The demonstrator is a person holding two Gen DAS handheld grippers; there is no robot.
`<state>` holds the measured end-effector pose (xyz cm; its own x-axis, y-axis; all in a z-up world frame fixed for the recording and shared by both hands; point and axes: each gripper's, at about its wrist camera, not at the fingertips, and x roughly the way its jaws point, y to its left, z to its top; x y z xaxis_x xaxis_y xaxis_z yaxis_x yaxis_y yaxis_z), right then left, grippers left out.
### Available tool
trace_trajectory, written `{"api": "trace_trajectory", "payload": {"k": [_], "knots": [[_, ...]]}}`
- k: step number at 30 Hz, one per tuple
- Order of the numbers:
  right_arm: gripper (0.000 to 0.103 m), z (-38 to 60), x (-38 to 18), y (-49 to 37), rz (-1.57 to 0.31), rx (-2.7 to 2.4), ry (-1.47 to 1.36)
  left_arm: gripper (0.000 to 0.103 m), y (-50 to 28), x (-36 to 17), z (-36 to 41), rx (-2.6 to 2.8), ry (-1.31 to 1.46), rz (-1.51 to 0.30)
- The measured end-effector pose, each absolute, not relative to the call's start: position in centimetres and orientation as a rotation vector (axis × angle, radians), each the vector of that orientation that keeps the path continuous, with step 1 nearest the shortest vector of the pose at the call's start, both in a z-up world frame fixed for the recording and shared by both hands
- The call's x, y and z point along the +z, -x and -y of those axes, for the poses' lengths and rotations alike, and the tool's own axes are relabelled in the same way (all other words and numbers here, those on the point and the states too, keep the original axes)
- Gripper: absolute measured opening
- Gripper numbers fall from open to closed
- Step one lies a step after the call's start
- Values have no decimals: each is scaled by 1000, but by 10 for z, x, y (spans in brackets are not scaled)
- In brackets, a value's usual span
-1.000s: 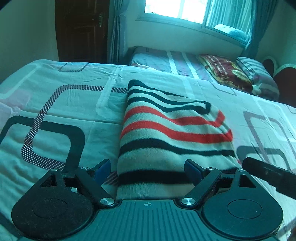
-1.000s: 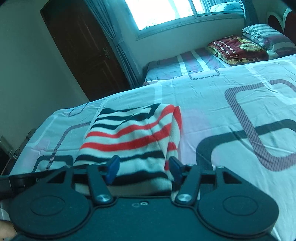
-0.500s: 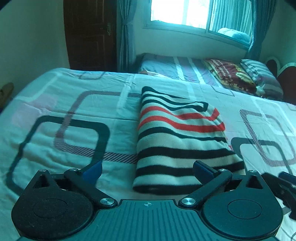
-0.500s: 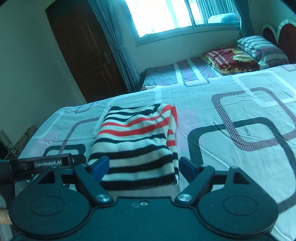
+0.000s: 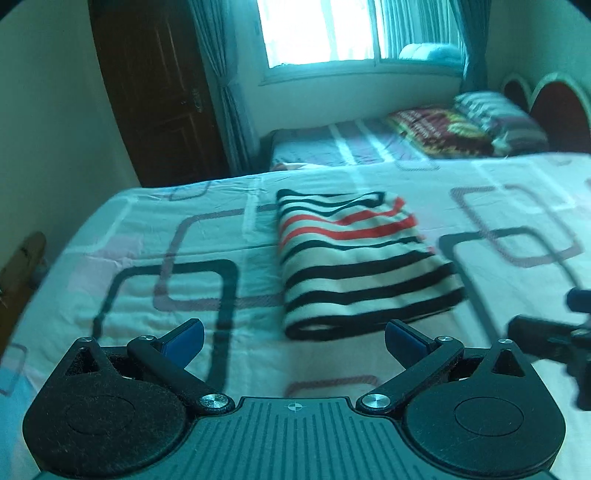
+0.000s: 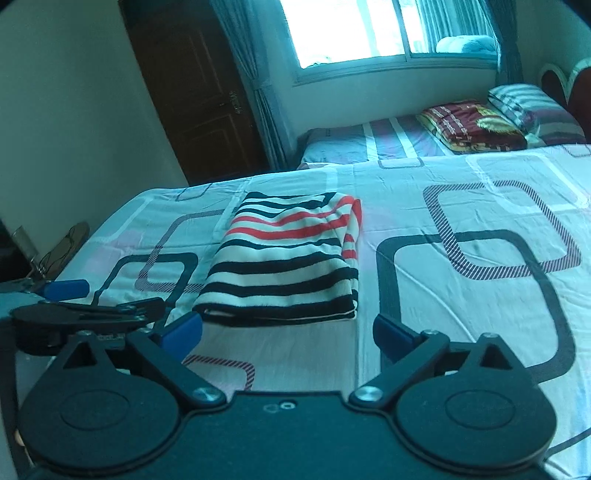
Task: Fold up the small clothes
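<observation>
A folded striped garment (image 5: 354, 258), white with black and red stripes, lies flat on the bed; it also shows in the right wrist view (image 6: 288, 262). My left gripper (image 5: 293, 336) is open and empty, pulled back just short of the garment's near edge. My right gripper (image 6: 288, 332) is open and empty, also just short of the near edge. The right gripper shows at the right edge of the left wrist view (image 5: 554, 339). The left gripper shows at the left of the right wrist view (image 6: 85, 314).
The bedsheet (image 6: 461, 295) is pale with dark rounded-square patterns. A second bed (image 6: 369, 144) with a red folded blanket (image 6: 472, 125) and a pillow (image 6: 532, 107) stands behind. A brown door (image 6: 199, 96) and a curtained window (image 6: 351, 33) are at the back.
Both grippers have let go of the garment, opened wide and drawn back toward me. The folded garment stays on the bed.
</observation>
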<state>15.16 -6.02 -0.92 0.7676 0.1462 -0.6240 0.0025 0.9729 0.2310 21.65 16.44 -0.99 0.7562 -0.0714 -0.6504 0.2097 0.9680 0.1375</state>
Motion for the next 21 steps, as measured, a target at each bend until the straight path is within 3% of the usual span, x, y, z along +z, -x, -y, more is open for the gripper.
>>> {"api": "trace_trajectory", "payload": {"k": [21], "knots": [[102, 71, 33, -48, -570, -57, -117, 103, -87, 20, -158, -84, -50, -726]]}}
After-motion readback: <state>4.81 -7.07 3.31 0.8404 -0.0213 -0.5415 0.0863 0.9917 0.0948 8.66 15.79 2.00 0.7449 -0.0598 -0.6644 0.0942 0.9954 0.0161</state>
